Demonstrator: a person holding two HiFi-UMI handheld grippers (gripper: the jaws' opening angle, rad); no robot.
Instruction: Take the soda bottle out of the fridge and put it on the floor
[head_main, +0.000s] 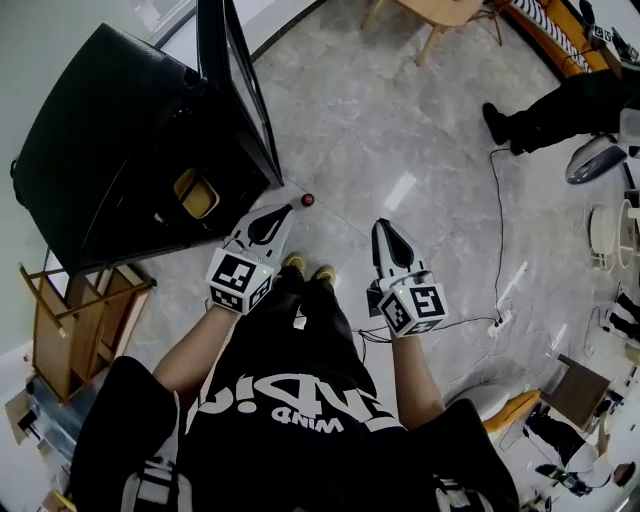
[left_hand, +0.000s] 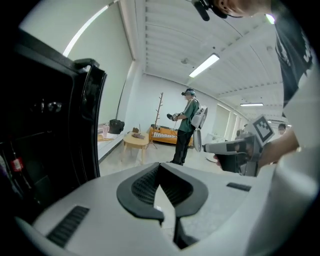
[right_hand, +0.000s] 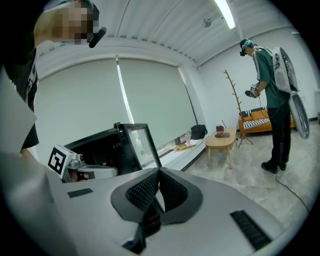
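Note:
The black fridge (head_main: 110, 130) stands at the upper left of the head view with its glass door (head_main: 240, 95) swung open. On the floor by the door's lower corner sits a small red cap (head_main: 308, 199), seen from above; the bottle body under it does not show. My left gripper (head_main: 286, 209) is shut and empty, its tips just left of that cap. To the right, my right gripper (head_main: 384, 226) is also shut and holds nothing. The left gripper view shows shut jaws (left_hand: 160, 166) beside the dark fridge (left_hand: 40, 130). In the right gripper view, shut jaws (right_hand: 159, 171) point past the fridge (right_hand: 100, 147).
A wooden stool (head_main: 70, 320) stands left of my legs. A cable (head_main: 497, 240) runs across the marble floor to a power strip (head_main: 500, 322). Another person (left_hand: 187, 130) with grippers stands near a round wooden table (left_hand: 136, 141). A yellowish box (head_main: 197, 193) lies inside the fridge.

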